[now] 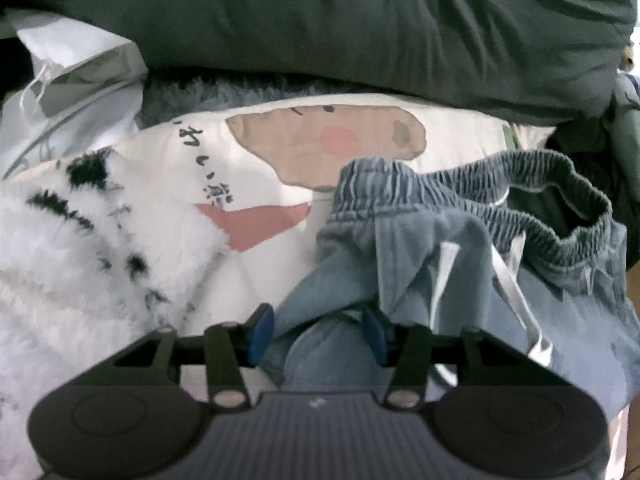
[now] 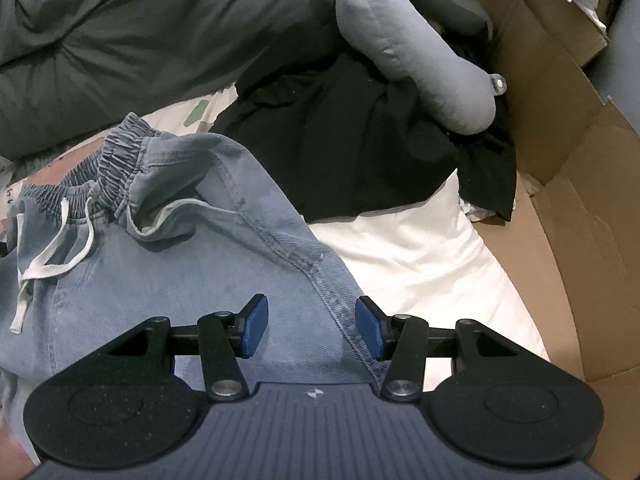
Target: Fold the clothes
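Cluttered bed, cream printed sheet (image 1: 280, 152) with cartoon face and red scarf print, piled with soft goods.

Left wrist view: dark green pillow (image 1: 340, 20) across 12 o'clock, white crumpled plastic bag (image 1: 72, 76) at 10 o'clock, white fluffy blanket with black flecks (image 1: 80, 248) at 9 o'clock. Light blue denim trousers with elastic waistband and white drawstring (image 1: 460, 248) bunched from centre to 4 o'clock, waistband loop open toward 2 o'clock. Left gripper (image 1: 318, 334) at 6 o'clock, blue-padded fingers (image 1: 260, 334) about half open, a fold of denim lying between them, left pad clear of the cloth, so no grip; right pad edge partly behind the fold.

Right wrist view: same denim trousers (image 2: 180, 264) fill 9 o'clock to centre, waistband at 10 o'clock, side seam running down toward 6 o'clock. Black garment (image 2: 360, 152) heaped at 1 o'clock, grey stuffed neck pillow (image 2: 400, 40) lying on it at 12–1 o'clock. Green pillow (image 2: 120, 32) at 11 o'clock. Brown cardboard box (image 2: 580, 200) along 3 o'clock edge, touching the white bedding (image 2: 420, 248). Right gripper (image 2: 312, 328) at 6 o'clock, fingers (image 2: 372, 328) about half open, hovering over the seam, pads not pressing cloth, nothing held.
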`<action>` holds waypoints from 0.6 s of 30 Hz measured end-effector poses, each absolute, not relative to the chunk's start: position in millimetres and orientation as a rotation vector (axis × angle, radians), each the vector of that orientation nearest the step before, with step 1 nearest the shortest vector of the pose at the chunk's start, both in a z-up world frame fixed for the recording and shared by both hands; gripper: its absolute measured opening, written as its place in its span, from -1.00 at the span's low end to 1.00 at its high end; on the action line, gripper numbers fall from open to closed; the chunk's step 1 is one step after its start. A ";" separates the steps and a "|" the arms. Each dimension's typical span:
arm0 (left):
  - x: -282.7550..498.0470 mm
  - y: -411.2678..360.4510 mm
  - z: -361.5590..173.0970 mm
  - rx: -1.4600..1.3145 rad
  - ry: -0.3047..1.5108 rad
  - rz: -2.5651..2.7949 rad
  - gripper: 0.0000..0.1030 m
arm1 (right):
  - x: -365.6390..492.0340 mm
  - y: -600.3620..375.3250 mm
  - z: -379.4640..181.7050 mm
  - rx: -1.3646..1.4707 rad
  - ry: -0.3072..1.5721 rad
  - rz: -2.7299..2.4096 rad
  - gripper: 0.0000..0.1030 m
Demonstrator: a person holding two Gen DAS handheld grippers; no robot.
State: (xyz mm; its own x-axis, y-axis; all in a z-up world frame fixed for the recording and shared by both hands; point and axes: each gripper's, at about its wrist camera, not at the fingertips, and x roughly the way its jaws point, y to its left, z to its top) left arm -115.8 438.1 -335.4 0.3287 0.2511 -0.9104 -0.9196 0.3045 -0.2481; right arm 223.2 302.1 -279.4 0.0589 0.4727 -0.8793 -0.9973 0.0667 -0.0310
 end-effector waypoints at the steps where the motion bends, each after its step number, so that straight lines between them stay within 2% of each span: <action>1: -116.3 438.0 -336.9 -0.929 0.902 0.935 0.01 | 223.0 302.5 -279.9 -0.824 0.835 1.329 0.07; 3: -118.5 439.4 -338.1 -0.938 0.909 0.953 -0.06 | 222.4 303.2 -280.8 -0.827 0.836 1.330 0.07; 12: -132.5 458.3 -302.5 -0.880 0.752 1.018 -0.15 | 219.7 304.3 -282.8 -0.834 0.836 1.333 0.07; 18: -123.0 482.0 -340.1 -0.960 0.800 0.992 -0.15 | 215.5 306.5 -284.0 -0.841 0.823 1.344 0.07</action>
State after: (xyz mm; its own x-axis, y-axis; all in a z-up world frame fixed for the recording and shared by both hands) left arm -123.0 482.0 -340.1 0.3462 0.3126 -0.8846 -0.9308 0.2328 -0.2819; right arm 215.5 306.5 -284.0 0.0552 0.4719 -0.8799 -0.9983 0.0437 -0.0392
